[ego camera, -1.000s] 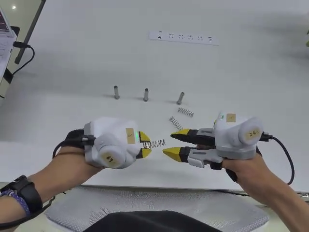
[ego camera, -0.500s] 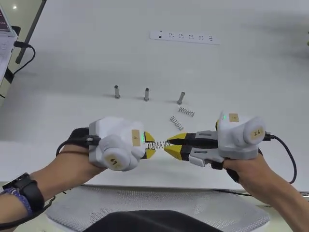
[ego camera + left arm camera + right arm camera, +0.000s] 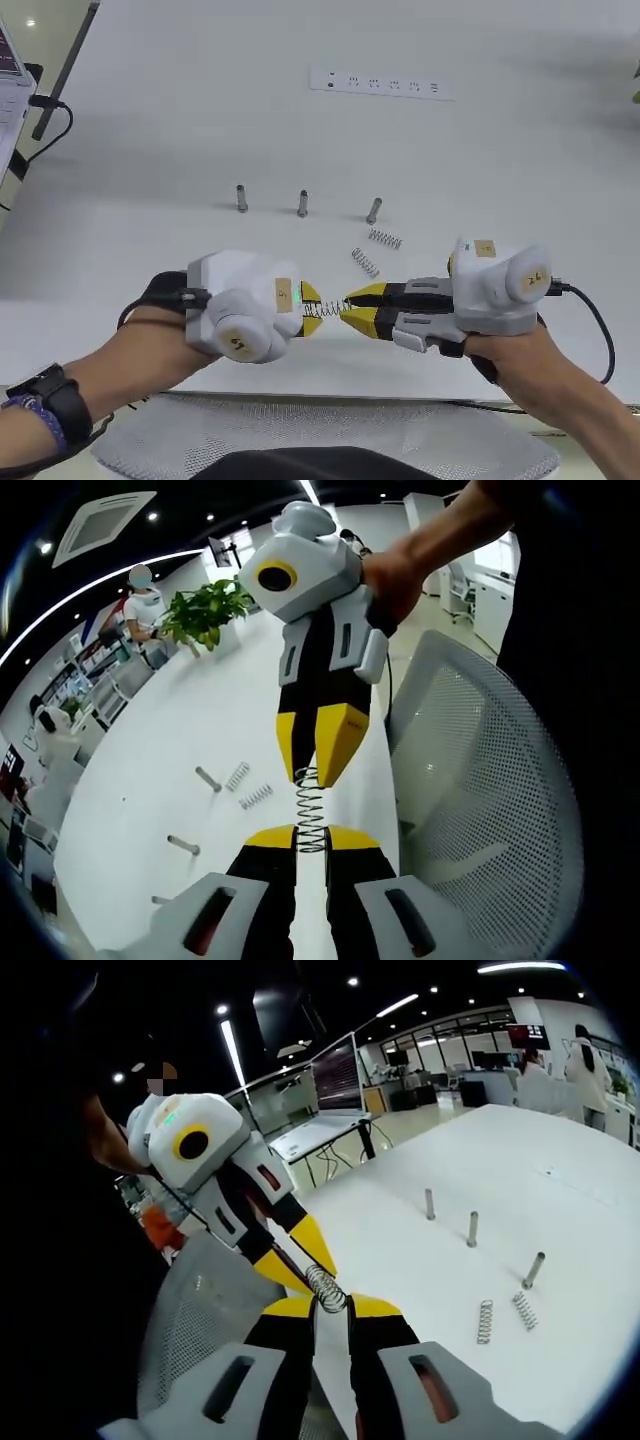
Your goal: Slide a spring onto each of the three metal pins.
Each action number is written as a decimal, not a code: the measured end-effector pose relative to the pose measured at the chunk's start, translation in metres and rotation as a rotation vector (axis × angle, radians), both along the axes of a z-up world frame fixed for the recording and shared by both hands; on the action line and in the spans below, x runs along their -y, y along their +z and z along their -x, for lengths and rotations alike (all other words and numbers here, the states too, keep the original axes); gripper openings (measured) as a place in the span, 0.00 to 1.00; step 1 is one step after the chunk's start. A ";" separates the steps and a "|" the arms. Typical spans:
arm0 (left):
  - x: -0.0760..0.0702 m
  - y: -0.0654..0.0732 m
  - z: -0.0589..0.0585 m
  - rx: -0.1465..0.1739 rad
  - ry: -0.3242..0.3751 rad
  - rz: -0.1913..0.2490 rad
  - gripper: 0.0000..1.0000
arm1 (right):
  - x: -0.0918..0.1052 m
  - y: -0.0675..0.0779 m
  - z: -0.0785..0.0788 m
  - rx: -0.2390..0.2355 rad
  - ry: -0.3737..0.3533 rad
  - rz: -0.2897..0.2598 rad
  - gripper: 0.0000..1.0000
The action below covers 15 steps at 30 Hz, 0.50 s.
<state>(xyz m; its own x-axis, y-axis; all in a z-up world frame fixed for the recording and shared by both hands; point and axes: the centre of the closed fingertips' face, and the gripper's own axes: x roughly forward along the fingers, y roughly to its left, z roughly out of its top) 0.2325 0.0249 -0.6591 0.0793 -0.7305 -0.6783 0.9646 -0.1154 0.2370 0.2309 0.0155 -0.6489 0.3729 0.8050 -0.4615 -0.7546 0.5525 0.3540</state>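
Note:
A short coil spring (image 3: 328, 308) hangs in the air above the table's near edge, held at both ends. My left gripper (image 3: 310, 305) is shut on its left end and my right gripper (image 3: 352, 306) has its jaws drawn in on the other end. In the left gripper view the spring (image 3: 310, 812) rises from my own jaws into the right gripper (image 3: 308, 770). Three upright metal pins (image 3: 241, 198) (image 3: 303, 203) (image 3: 373, 210) stand bare in a row. Two more springs (image 3: 385, 238) (image 3: 365, 262) lie flat near the right pin.
A white power strip (image 3: 381, 82) lies at the back of the white table (image 3: 480, 160). A laptop (image 3: 8, 70) and a cable sit at the far left. A grey mesh chair back (image 3: 330, 435) is just below the table's near edge.
My right gripper has moved left and its open jaws have come together on the free end of the spring held by my left gripper. Both grippers sit slightly lower in view.

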 end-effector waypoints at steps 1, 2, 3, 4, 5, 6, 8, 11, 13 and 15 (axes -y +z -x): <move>0.000 0.000 0.000 0.000 -0.001 0.000 0.02 | 0.000 0.000 0.000 -0.001 0.001 -0.001 0.10; 0.000 0.000 0.000 0.002 -0.001 -0.001 0.02 | 0.000 0.001 0.000 -0.002 0.002 -0.002 0.10; 0.000 0.000 0.000 0.003 -0.003 -0.002 0.02 | -0.001 0.001 0.000 -0.004 0.005 -0.004 0.10; 0.001 -0.001 0.000 0.004 -0.004 -0.002 0.02 | -0.001 0.002 0.001 -0.006 0.008 -0.006 0.10; 0.001 -0.001 0.000 0.007 -0.008 -0.005 0.02 | -0.002 0.003 0.001 -0.009 0.013 -0.008 0.10; 0.001 -0.001 0.000 0.009 -0.009 -0.006 0.02 | -0.003 0.003 0.001 -0.010 0.015 -0.008 0.10; 0.001 -0.002 0.000 0.009 -0.011 -0.008 0.02 | -0.003 0.003 0.002 -0.012 0.022 -0.008 0.09; 0.002 -0.002 -0.001 0.009 -0.010 -0.009 0.02 | -0.005 0.005 0.002 -0.014 0.028 -0.011 0.09; 0.003 -0.003 -0.002 0.007 -0.007 -0.009 0.02 | -0.005 0.006 0.002 -0.013 0.030 -0.014 0.09; 0.004 -0.003 -0.002 0.004 -0.003 -0.007 0.02 | -0.006 0.008 0.001 -0.011 0.031 -0.012 0.09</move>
<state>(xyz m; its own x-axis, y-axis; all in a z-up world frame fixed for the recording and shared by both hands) 0.2348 0.0209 -0.6625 0.0800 -0.7262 -0.6828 0.9634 -0.1196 0.2400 0.2301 0.0214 -0.6406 0.3430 0.8217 -0.4552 -0.7674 0.5246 0.3687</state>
